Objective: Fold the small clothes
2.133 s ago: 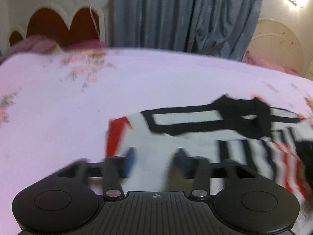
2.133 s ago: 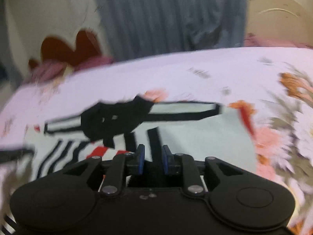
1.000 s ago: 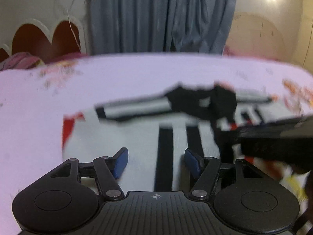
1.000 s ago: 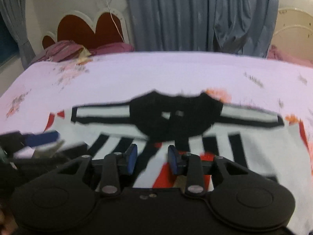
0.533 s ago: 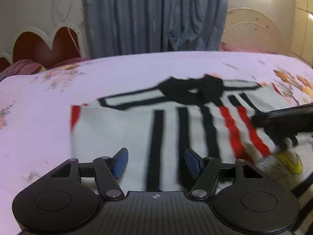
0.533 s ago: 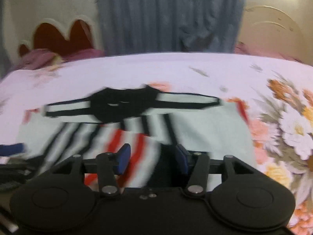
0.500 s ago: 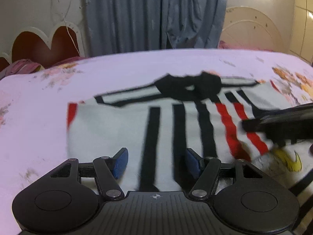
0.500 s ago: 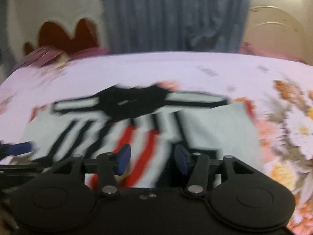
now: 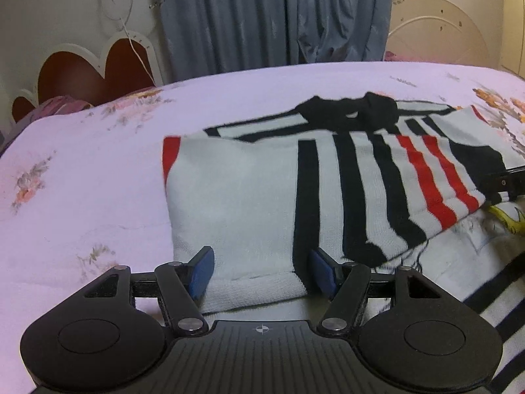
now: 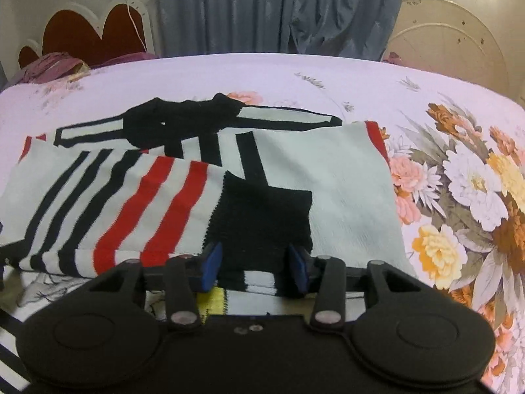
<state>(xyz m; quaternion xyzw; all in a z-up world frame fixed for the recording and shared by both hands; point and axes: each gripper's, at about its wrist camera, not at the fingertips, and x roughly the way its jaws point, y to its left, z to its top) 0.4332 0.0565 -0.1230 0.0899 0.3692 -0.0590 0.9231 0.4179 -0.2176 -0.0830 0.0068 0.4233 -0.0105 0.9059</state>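
Observation:
A small white top with black and red stripes (image 9: 328, 177) lies partly folded on the pink floral bed sheet (image 9: 82, 180). Its black collar (image 9: 347, 113) is at the far side. My left gripper (image 9: 259, 274) is open, its blue pads either side of the white near-left cuff. My right gripper (image 10: 254, 264) is open, its pads either side of a black panel (image 10: 265, 226) of the same top (image 10: 131, 197). A folded-over striped flap lies across the middle. The right gripper's black body shows at the right edge of the left wrist view (image 9: 505, 180).
A red heart-shaped headboard (image 9: 88, 75) and grey curtains (image 9: 272, 16) stand behind the bed. A purple bundle of cloth (image 10: 49, 65) lies at the far left. Bright flower print (image 10: 466, 197) covers the sheet on the right. A cream headboard (image 10: 452, 36) is at the back right.
Both grippers have drawn back toward the near edge of the top. The right gripper, nearly closed 2 s ago, now stands wide open. The striped flap now lies folded across the middle.

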